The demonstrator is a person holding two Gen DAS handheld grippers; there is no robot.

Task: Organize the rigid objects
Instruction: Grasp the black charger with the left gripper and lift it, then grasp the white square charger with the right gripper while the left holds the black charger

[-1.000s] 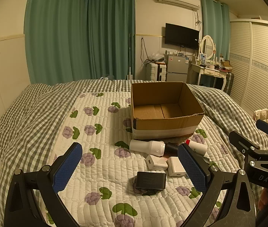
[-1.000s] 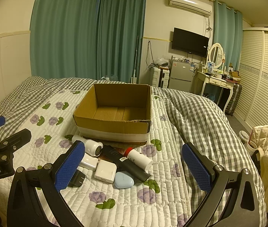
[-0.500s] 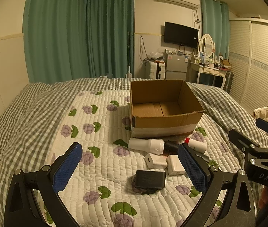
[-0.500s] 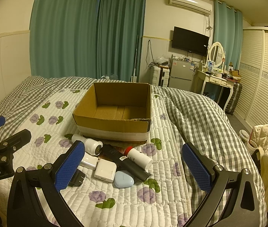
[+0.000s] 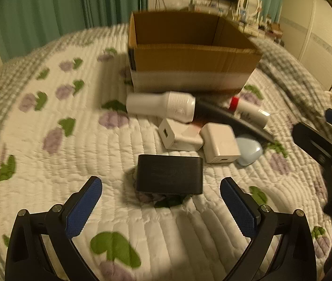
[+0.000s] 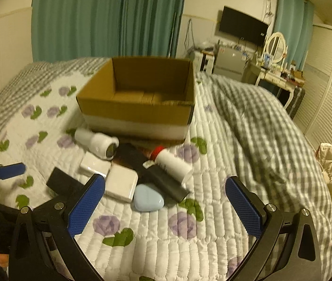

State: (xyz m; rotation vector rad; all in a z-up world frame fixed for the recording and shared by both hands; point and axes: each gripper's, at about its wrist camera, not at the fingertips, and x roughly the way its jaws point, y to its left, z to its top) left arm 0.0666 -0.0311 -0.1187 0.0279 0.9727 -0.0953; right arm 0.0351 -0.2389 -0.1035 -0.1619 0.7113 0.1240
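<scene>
On the quilted floral bedspread [image 5: 48,187], a cluster of small rigid items lies just in front of an open cardboard box [image 5: 189,56], which sits upright with nothing visible inside it in the right wrist view. Left gripper [image 5: 161,199]: jaws spread wide, holding nothing, blue pads either side of a black rectangular block [image 5: 169,174] that lies flat on the quilt just ahead of the fingertips, pads not touching it. Right gripper [image 6: 166,199]: jaws likewise wide apart and empty, hovering above the quilt near a pale blue rounded case [image 6: 148,199]. Behind the black block, two white charger-like cubes [image 5: 180,135] [image 5: 221,142] lie side by side, touching or nearly so. A white cylindrical device [image 5: 161,106] lies on its side close to the box front wall. A long black bar [image 6: 152,171] runs diagonally through the cluster; a white bottle with a red cap [image 6: 171,161] lies tipped over against it. Grey checked duvet [image 6: 259,121] is bunched to the right of the box. Both views motion-blurred.
</scene>
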